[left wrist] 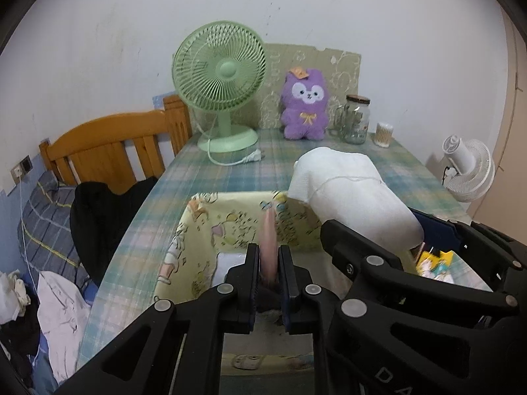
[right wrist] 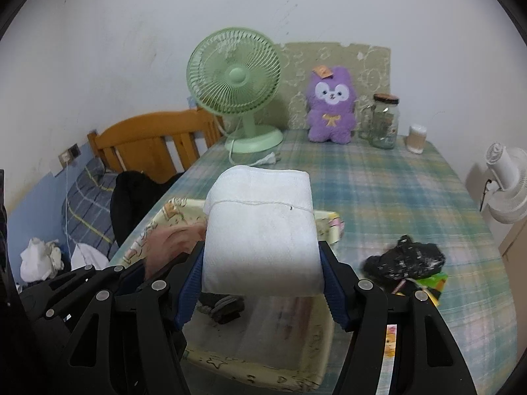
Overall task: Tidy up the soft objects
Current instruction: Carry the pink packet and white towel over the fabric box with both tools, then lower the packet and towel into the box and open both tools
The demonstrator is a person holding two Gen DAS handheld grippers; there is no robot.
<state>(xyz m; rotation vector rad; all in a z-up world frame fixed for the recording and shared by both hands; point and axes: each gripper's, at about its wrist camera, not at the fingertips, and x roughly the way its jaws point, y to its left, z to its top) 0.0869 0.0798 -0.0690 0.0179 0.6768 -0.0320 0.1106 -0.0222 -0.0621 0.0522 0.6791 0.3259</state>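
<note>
My right gripper (right wrist: 262,260) is shut on a folded white towel (right wrist: 260,227) and holds it over the yellow printed fabric basket (right wrist: 324,222); the towel also shows in the left wrist view (left wrist: 349,191). My left gripper (left wrist: 269,261) is shut on a thin pink soft item (left wrist: 268,247), held above the same basket (left wrist: 204,217). The pink item appears blurred at the left in the right wrist view (right wrist: 171,243). A dark small item (right wrist: 224,306) lies in the basket under the towel. A purple plush toy (left wrist: 304,105) sits at the back of the table.
A green desk fan (left wrist: 220,82), a glass jar (left wrist: 355,118) and a cotton-swab holder (left wrist: 383,133) stand at the table's back. A black bag (right wrist: 406,261) over colourful packets lies right of the basket. A white fan (right wrist: 507,184) is on the right, a bed on the left.
</note>
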